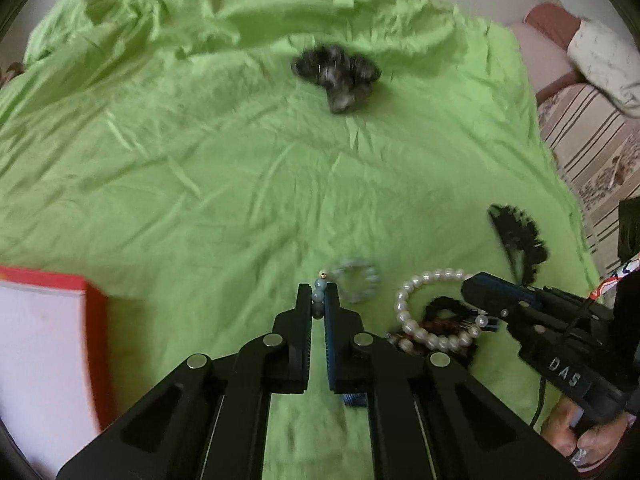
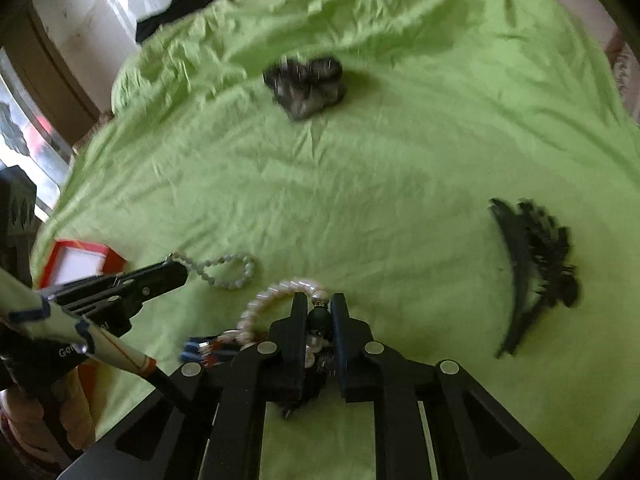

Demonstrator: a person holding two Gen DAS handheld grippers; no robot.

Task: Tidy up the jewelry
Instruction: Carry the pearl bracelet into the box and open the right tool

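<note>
Green bedsheet (image 1: 200, 168), red box (image 1: 44, 320) at its near left edge. Left gripper (image 1: 319, 294) jaws pinch pale bead bracelet (image 1: 356, 280) — thin grip, may slip. Right gripper (image 2: 319, 312) clamps dark bead amid pearl bracelet (image 2: 272, 300) tangle — could drag neighbours.

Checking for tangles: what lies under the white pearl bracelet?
Under the white pearl bracelet lie a black ruffled hair tie and dark reddish beads on the green bedsheet. The right gripper hides the rest.
</note>
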